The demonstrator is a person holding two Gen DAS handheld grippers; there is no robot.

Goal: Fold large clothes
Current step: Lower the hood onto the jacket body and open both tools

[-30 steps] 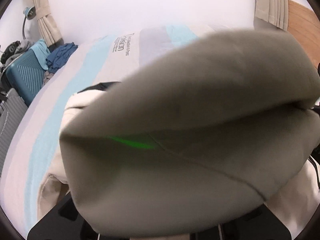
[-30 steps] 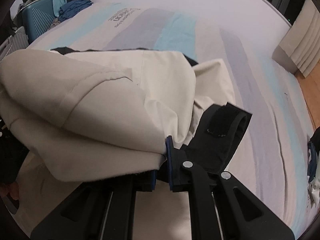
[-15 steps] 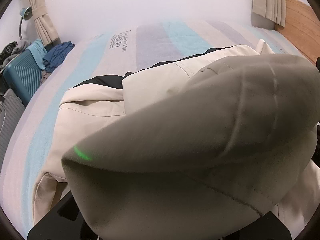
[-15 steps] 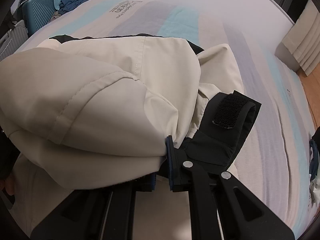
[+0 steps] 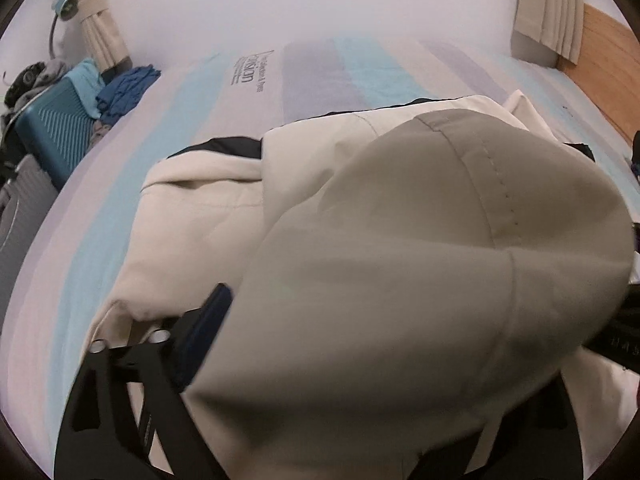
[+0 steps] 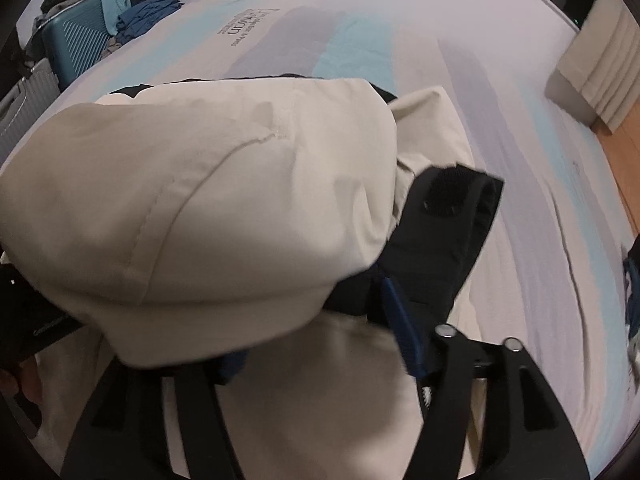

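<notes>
Both grippers are letting go: the left gripper (image 5: 320, 312) and right gripper (image 6: 316, 312) have just been opening, jaws now standing wide, pads no longer pressing the cloth. The cream jacket (image 6: 224, 208) is lying on the striped bed (image 5: 320, 72), its folded-over bulge draping directly ahead of both sets of jaws and partly across them. The fold's long edge is running side to side between the two hands, about equally near each. A black cuff (image 6: 448, 224) is sticking out at the right. The fabric is looking puffy, not flat; the fold probably needs pressing down.
</notes>
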